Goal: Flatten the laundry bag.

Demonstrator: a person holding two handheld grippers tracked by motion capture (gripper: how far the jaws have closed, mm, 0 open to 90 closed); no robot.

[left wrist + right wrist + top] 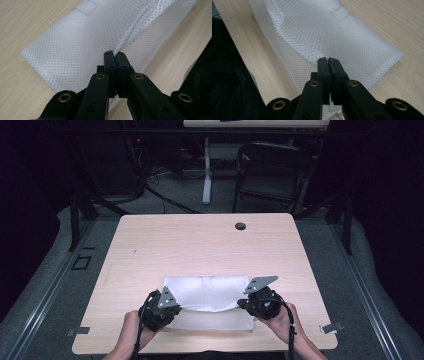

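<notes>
Two forearms are coming in from the bottom of the high view, each hand wrapped around one black gripper, so there are two grippers and one white mesh bag (207,301) between them. One left hand (131,327) is holding the left gripper (176,306) low at the bag's near left corner, and one right hand (282,317) is holding the right gripper (242,304) at the near right side, both angled inward toward each other. A grey three-cornered plate is sitting on top of each.

Along the left gripper view, the fingers (110,62) are pressing fully together, pinching a raised fold of the mesh bag (75,45). Along the right gripper view, the fingers (323,66) are likewise closing tight on an edge of the mesh bag (332,35), lifting its upper layer.

Lying flat on the near half of the light wooden tabletop (200,245), the bag is showing a small stitched patch; no writing is readable. One dark round hole (240,226) is sitting near the tabletop's far edge. One dark folding chair (270,170) is standing on the floor beyond.
</notes>
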